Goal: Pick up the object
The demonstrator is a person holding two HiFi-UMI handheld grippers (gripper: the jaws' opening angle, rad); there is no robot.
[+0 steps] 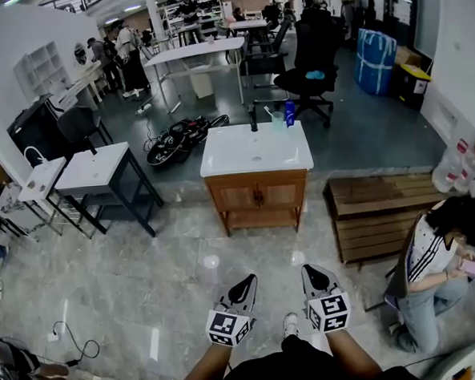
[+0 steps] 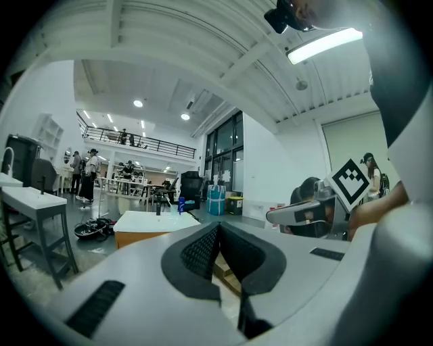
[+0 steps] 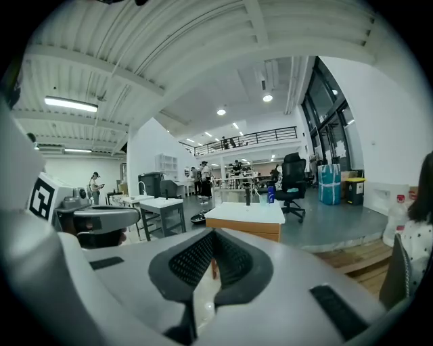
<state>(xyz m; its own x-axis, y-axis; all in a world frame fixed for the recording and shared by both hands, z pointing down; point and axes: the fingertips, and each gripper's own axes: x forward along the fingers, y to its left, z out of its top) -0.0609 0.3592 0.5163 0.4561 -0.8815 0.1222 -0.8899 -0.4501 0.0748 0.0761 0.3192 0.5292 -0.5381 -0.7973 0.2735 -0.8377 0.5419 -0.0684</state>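
The fingers (image 2: 196, 253) of the left gripper (image 2: 218, 227) lie closed on each other with nothing between them. The fingers (image 3: 191, 260) of the right gripper (image 3: 213, 234) are pressed shut and empty in the same way. In the head view both grippers hang side by side over the pale floor (image 1: 131, 280), and the forearms behind them are cut off by the bottom edge. The blue can (image 1: 290, 112) stands at the back right of the white-topped desk (image 1: 228, 160), well ahead of both grippers and untouched; its print is too small to read. A dark tap (image 1: 253, 120) rises beside it, and a pale thing between them cannot be made out. In each gripper view the gripper's own body hides the desk's lower part.
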